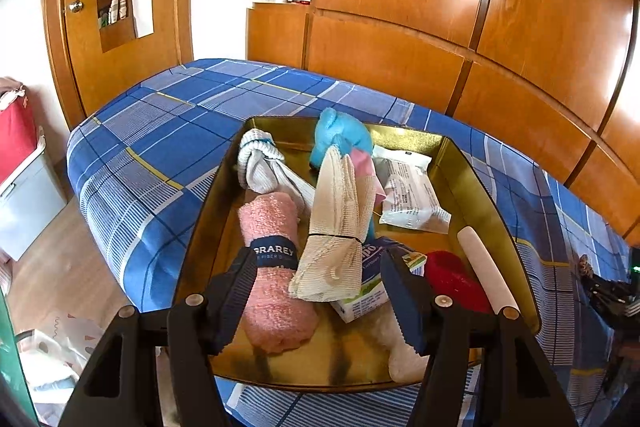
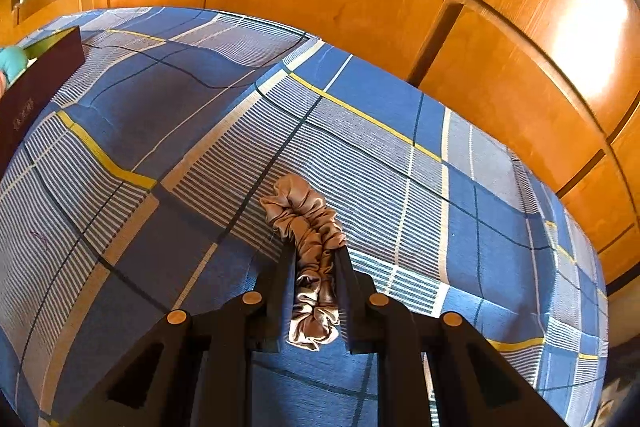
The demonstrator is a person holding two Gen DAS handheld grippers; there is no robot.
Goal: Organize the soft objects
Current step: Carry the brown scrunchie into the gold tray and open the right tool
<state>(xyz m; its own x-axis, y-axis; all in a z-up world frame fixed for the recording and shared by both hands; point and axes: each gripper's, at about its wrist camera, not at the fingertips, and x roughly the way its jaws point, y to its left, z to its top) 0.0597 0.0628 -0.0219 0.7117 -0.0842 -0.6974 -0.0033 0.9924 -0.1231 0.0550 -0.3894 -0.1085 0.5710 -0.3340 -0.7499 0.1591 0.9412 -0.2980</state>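
Note:
A gold tray (image 1: pixel 472 171) rests on the blue plaid bed. In it lie a rolled pink towel (image 1: pixel 276 291) with a dark band, a beige mesh bundle (image 1: pixel 340 223), a knotted grey-white sock (image 1: pixel 260 163), a blue cloth (image 1: pixel 336 135), a wipes packet (image 1: pixel 412 191), a small carton (image 1: pixel 372 291), a red item (image 1: pixel 452 275) and a white stick (image 1: pixel 484 267). My left gripper (image 1: pixel 320 293) hangs open over the tray's near end, its pads apart from the towel and bundle below. My right gripper (image 2: pixel 316 255) is shut on a bronze satin scrunchie (image 2: pixel 304 211) just above the bedspread.
Wooden wardrobe panels (image 1: pixel 440 7) run behind the bed (image 2: pixel 400 167). In the right wrist view the tray's dark outer wall (image 2: pixel 36 87) is at the far left. A red and white box (image 1: pixel 20 163) and plastic bags (image 1: pixel 52 351) sit on the floor left of the bed.

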